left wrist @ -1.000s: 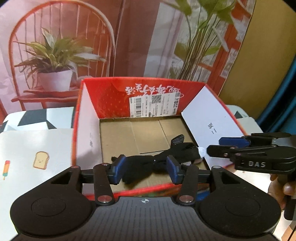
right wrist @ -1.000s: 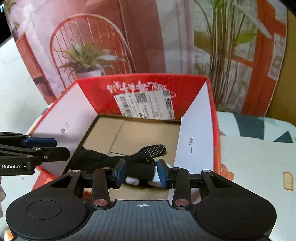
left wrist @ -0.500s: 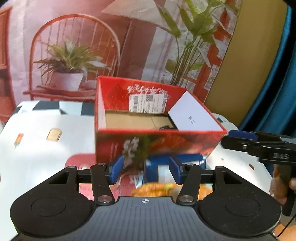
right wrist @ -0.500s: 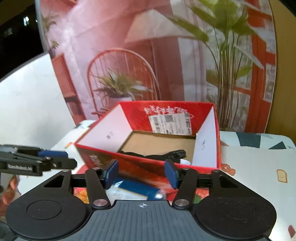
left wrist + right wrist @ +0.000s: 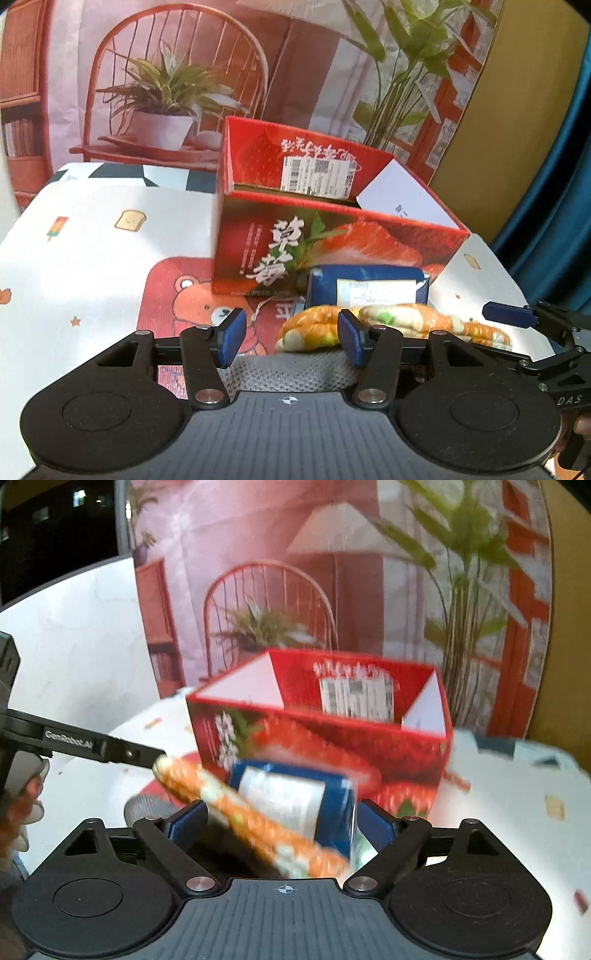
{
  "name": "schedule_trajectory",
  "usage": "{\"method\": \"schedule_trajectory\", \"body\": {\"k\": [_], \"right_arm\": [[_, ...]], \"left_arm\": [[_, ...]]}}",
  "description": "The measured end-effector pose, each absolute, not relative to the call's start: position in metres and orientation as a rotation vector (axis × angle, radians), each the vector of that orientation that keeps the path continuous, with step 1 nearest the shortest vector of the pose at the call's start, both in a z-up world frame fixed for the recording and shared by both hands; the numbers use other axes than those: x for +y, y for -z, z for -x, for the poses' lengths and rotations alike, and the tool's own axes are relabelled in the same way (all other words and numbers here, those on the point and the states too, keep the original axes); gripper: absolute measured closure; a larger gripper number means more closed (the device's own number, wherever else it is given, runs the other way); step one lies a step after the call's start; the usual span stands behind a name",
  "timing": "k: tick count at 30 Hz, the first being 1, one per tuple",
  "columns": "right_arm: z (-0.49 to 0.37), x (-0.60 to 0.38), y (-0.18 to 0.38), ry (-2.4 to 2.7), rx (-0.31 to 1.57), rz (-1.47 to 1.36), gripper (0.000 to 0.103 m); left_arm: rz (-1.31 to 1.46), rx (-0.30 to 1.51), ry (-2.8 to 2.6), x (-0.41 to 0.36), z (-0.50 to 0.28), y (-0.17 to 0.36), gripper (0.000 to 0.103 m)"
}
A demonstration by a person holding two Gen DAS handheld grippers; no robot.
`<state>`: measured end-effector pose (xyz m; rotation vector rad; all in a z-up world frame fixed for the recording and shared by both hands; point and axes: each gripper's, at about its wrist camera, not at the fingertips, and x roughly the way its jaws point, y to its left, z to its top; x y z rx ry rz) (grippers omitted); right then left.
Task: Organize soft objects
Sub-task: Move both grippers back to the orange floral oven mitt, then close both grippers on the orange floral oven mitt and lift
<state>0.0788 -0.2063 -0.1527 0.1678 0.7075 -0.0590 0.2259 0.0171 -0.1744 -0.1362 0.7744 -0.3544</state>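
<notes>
The red strawberry box (image 5: 332,254) stands open on the table, its inside hidden from here. In front of it lie a blue packet (image 5: 369,288), an orange and green patterned cloth (image 5: 402,321) and, nearest, a grey knit piece (image 5: 288,373). My left gripper (image 5: 291,341) is open just above the grey knit, with nothing pinched. In the blurred right wrist view, the right gripper (image 5: 280,825) has its jaws opening wide. The patterned cloth (image 5: 240,812) and blue packet (image 5: 291,797) sit between them, and the pads do not press on either.
A tablecloth (image 5: 92,258) printed with a bear, toast and ice lollies covers the table. Behind it hangs a backdrop picturing a chair and potted plants (image 5: 162,96). A blue curtain (image 5: 554,184) hangs at the right. A hand (image 5: 22,805) holds the left gripper.
Both grippers let go of the black cloth inside the box and pulled back out, to the items in front of it. The right jaws spread much wider.
</notes>
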Motion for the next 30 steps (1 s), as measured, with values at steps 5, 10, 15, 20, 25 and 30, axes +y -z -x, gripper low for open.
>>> {"method": "schedule_trajectory", "body": {"k": [5, 10, 15, 20, 25, 30], "right_arm": [[-0.076, -0.214, 0.165, 0.076, 0.738, -0.199, 0.025], [-0.075, -0.235, 0.17, 0.094, 0.72, -0.283, 0.038], [-0.082, -0.254, 0.172, 0.117, 0.698, -0.346, 0.055], [-0.09, -0.266, 0.179, 0.148, 0.689, -0.4, 0.061], [-0.097, -0.273, 0.188, 0.182, 0.697, -0.43, 0.061], [-0.097, -0.273, 0.195, 0.186, 0.711, -0.436, 0.061]], "left_arm": [[0.129, 0.779, 0.367, 0.016, -0.227, 0.178, 0.046], [0.111, 0.761, 0.425, 0.011, -0.231, 0.185, 0.046], [0.068, 0.777, 0.471, 0.002, -0.239, 0.193, 0.047], [0.026, 0.799, 0.461, -0.004, -0.252, 0.206, 0.047], [0.026, 0.828, 0.489, -0.009, -0.267, 0.216, 0.047], [-0.007, 0.842, 0.504, -0.017, -0.269, 0.224, 0.052]]}}
